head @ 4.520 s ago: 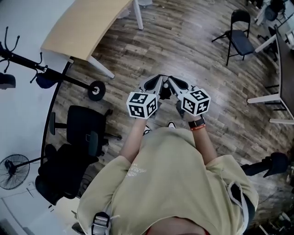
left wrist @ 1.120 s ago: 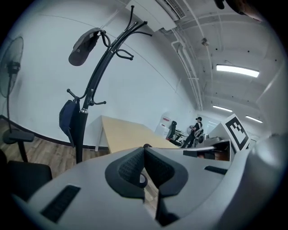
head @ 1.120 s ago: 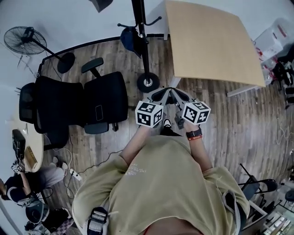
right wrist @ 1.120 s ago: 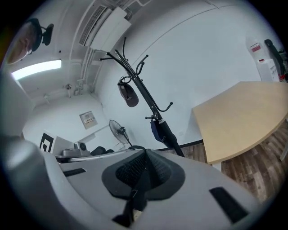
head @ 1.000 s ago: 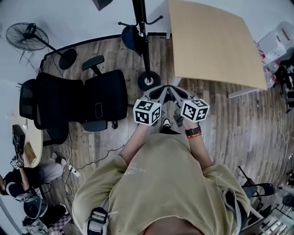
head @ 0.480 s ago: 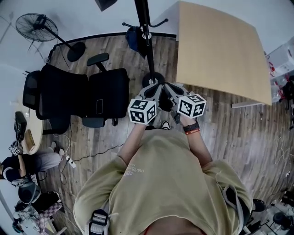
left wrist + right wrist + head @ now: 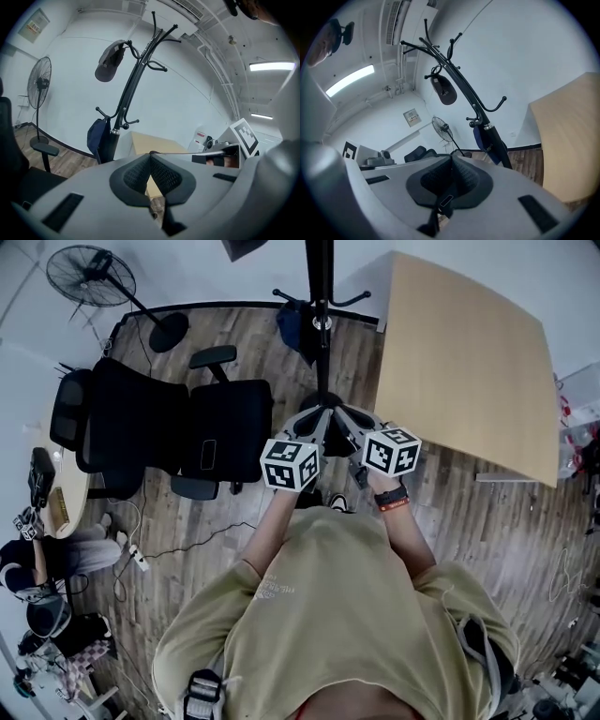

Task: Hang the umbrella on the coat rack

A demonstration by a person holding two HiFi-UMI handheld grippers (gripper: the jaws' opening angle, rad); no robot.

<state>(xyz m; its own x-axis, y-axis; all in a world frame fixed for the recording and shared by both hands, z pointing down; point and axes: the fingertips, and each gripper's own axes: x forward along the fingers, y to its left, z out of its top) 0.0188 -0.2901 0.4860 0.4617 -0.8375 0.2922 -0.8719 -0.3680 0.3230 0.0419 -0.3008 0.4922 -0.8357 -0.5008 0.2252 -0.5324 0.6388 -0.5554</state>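
Observation:
The black coat rack (image 7: 319, 296) stands straight ahead of both grippers, its pole leaning through the left gripper view (image 7: 133, 89) and the right gripper view (image 7: 464, 93). A folded navy umbrella (image 7: 294, 322) hangs from a low hook on the rack (image 7: 96, 138) (image 7: 488, 140). On an upper hook hangs a dark cap (image 7: 110, 61) (image 7: 444, 91). My left gripper (image 7: 315, 415) (image 7: 150, 157) and right gripper (image 7: 349, 415) (image 7: 451, 161) are held side by side at chest height, short of the rack. Both are shut, and I see nothing between the pads.
Two black office chairs (image 7: 187, 423) stand left of the rack. A floor fan (image 7: 94, 273) is at the far left by the wall. A light wooden table (image 7: 464, 352) fills the right. A seated person (image 7: 37, 559) and a floor cable (image 7: 178, 540) are at the left.
The person has turned and stepped toward the rack, which now sits directly in front of the grippers. Both grippers stayed shut and close together.

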